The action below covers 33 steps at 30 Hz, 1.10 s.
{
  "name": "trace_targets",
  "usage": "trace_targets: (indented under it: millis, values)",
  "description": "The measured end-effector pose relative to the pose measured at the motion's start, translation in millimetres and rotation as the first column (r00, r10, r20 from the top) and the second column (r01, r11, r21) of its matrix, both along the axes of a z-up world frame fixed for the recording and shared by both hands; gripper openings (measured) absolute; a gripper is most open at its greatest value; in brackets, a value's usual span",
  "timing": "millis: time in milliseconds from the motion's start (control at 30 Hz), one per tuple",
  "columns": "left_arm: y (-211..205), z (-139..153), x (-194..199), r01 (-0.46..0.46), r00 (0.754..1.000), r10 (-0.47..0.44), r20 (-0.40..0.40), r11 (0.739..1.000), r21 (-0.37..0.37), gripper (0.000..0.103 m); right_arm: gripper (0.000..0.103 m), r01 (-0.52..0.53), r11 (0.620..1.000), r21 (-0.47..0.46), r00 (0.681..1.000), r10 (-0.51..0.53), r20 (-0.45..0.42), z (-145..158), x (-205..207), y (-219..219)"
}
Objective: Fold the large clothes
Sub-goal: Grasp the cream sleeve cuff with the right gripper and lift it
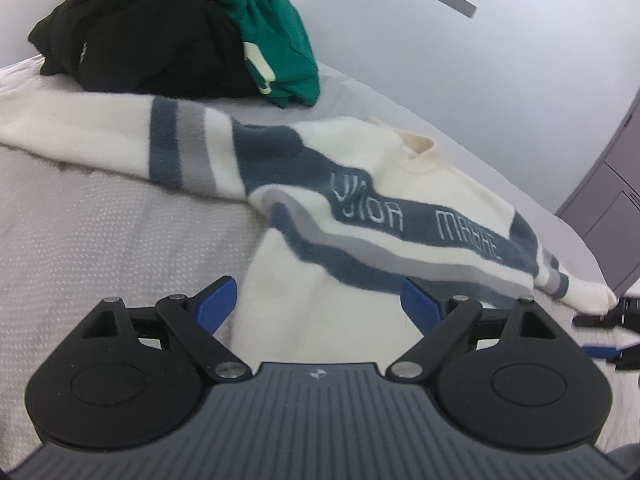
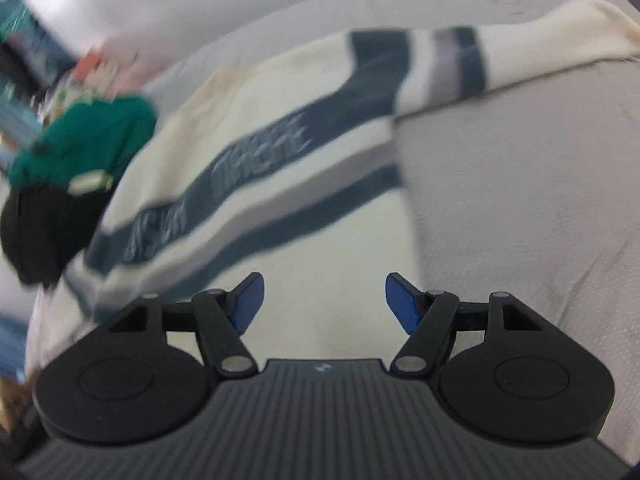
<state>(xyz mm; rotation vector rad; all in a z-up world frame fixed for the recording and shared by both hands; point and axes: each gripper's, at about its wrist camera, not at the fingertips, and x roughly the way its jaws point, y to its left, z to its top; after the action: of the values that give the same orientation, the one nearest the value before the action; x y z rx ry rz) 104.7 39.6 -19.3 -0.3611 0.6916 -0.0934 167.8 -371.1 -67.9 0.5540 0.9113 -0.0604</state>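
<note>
A cream sweater [image 1: 360, 184] with blue and grey stripes and pale lettering lies spread flat on the grey bed [image 1: 100, 240], both sleeves stretched out sideways. My left gripper [image 1: 320, 304] hovers over its lower body, jaws wide apart with only cloth below them. In the right wrist view the same sweater [image 2: 256, 184] looks blurred. My right gripper [image 2: 324, 300] is open over the hem near the sweater's right edge, nothing pinched. The other gripper [image 1: 608, 332] shows at the far right of the left wrist view, past the sleeve cuff [image 1: 588, 296].
A pile of black clothes [image 1: 140, 36] and a green garment [image 1: 280, 40] sits at the head of the bed by the white wall. A grey cabinet [image 1: 612, 200] stands to the right. Bare bedcover [image 2: 520, 200] lies right of the sweater.
</note>
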Motion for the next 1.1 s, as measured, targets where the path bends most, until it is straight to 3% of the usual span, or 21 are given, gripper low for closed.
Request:
trace_targets:
  millis: [133, 267, 600, 667, 767, 867, 1100]
  values:
    - [-8.7, -0.1, -2.0, 0.012, 1.0, -0.012, 0.011, 1.0, 0.01, 0.092, 0.069, 0.133, 0.989, 0.061, 0.988, -0.137, 0.071, 5.2, 2.9, -47.2]
    - [-20.4, -2.4, -1.2, 0.03, 0.999, -0.031, 0.024, 0.999, 0.025, 0.092, 0.069, 0.24, 0.964, 0.115, 0.956, -0.255, 0.143, 2.4, 9.0, -98.4]
    - [-51.8, -17.6, 15.7, 0.055, 0.998, -0.057, 0.019, 0.995, 0.085, 0.092, 0.072, 0.436, 0.86, 0.267, 0.861, -0.484, 0.155, -75.5, 28.6, -227.1]
    - [-55.3, -21.6, 21.4, 0.052, 0.998, -0.053, 0.013, 0.994, 0.093, 0.092, 0.084, 0.474, 0.829, 0.299, 0.83, -0.533, 0.163, -90.6, 31.6, -252.7]
    - [-60.5, -27.3, 31.1, 0.035, 0.999, -0.036, 0.003, 0.994, 0.1, 0.092, 0.085, 0.517, 0.788, 0.333, 0.786, -0.592, 0.18, -113.4, 41.8, -286.2]
    - [-63.3, -32.6, 39.5, 0.018, 1.0, -0.017, -0.006, 0.995, 0.1, 0.092, 0.084, 0.491, 0.786, 0.376, 0.761, -0.597, 0.254, -127.3, 53.2, -308.3]
    - [-74.8, -42.9, 55.1, -0.005, 1.0, 0.009, -0.017, 0.983, 0.185, 0.092, 0.079, 0.504, 0.803, 0.319, 0.712, -0.595, 0.372, -136.2, 86.2, -340.7]
